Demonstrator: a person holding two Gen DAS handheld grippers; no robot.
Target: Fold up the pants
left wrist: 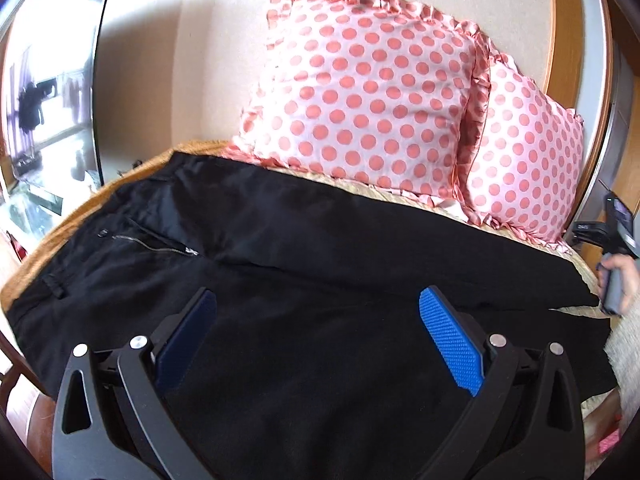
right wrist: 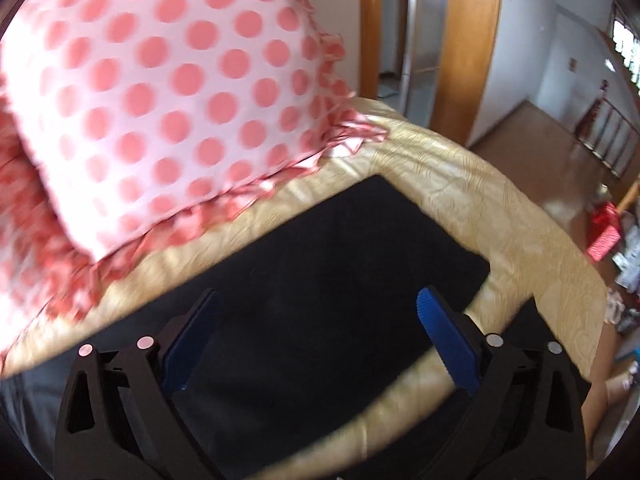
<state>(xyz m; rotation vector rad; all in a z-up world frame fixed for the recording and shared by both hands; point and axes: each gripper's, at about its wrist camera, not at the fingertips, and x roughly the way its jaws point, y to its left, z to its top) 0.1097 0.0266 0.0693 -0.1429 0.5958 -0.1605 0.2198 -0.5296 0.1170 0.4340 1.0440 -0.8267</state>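
Nearest, in the left wrist view: left gripper [left wrist: 316, 312] with blue ribbed pads spread wide, hovering over the thigh area of the black cotton pants [left wrist: 280, 264], nothing between the pads. In the right wrist view: right gripper [right wrist: 318, 316] likewise agape and empty, angled down over the hem end of one dark leg.

Spread flat beneath both: the pants lengthwise across the gold patterned bedspread [right wrist: 460, 200], waistband and open silver zipper [left wrist: 160, 246] toward the left, two leg ends at the right with a strip of bedspread showing between them.

Farther back: two pink polka-dot ruffled pillows [left wrist: 360, 92] against the beige wall; off to the right, a wooden door frame [right wrist: 464, 48].

Step in hand, by judgement: no fold made yet, approach to the first grasp. Next move calls for pinching waistband and hem along one edge, both layers, then carrying that leg over onto the other in parallel. Risk: a single layer caught, or the leg dragged crooked.
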